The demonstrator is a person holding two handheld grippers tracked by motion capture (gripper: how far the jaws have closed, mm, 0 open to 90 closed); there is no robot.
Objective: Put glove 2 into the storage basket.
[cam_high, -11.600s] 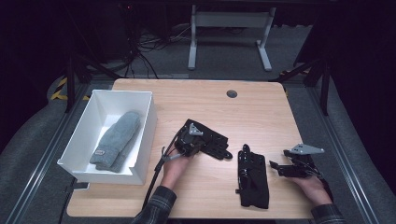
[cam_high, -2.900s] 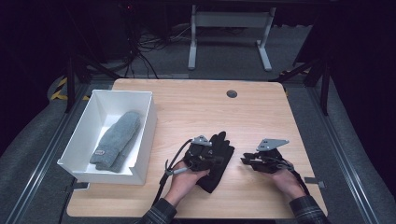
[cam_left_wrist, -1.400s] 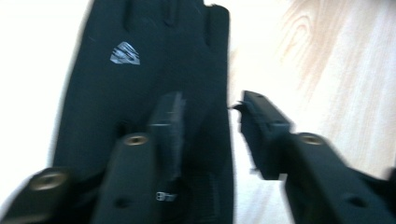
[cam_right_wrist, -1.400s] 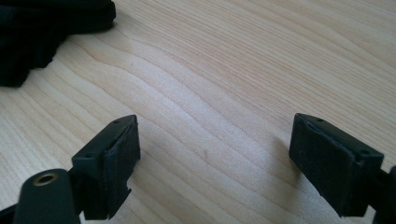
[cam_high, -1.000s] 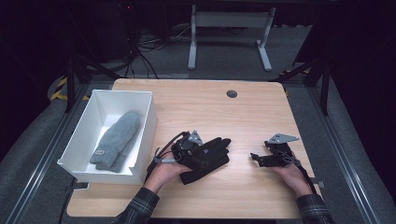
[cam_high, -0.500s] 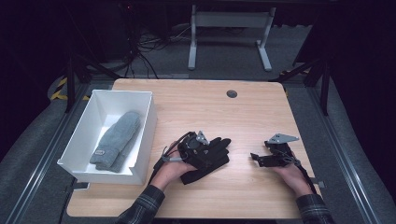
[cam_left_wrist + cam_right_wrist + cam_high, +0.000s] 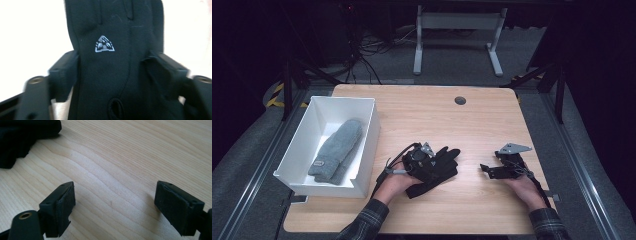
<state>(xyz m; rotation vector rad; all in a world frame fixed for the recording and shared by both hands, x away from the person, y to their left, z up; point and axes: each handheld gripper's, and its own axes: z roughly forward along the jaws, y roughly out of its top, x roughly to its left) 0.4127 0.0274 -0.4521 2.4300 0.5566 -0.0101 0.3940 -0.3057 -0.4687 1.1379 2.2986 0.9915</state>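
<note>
Jaws: left gripper closing – pressed on both edges of the black glove | right gripper spread wide, nothing held | glove lies mid-bench, beside the white box | risk: limp fabric may be pinched shallowly – slip on lifting.

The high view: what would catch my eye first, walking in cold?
Probably the black glove near the middle of the wooden table, with the left gripper on it; the left gripper view shows the glove between the pads, which have just been closing and now press its sides. Next, the white bin at the table's left, with a grey mitten lying inside. The right gripper rests open to the glove's right.
</note>
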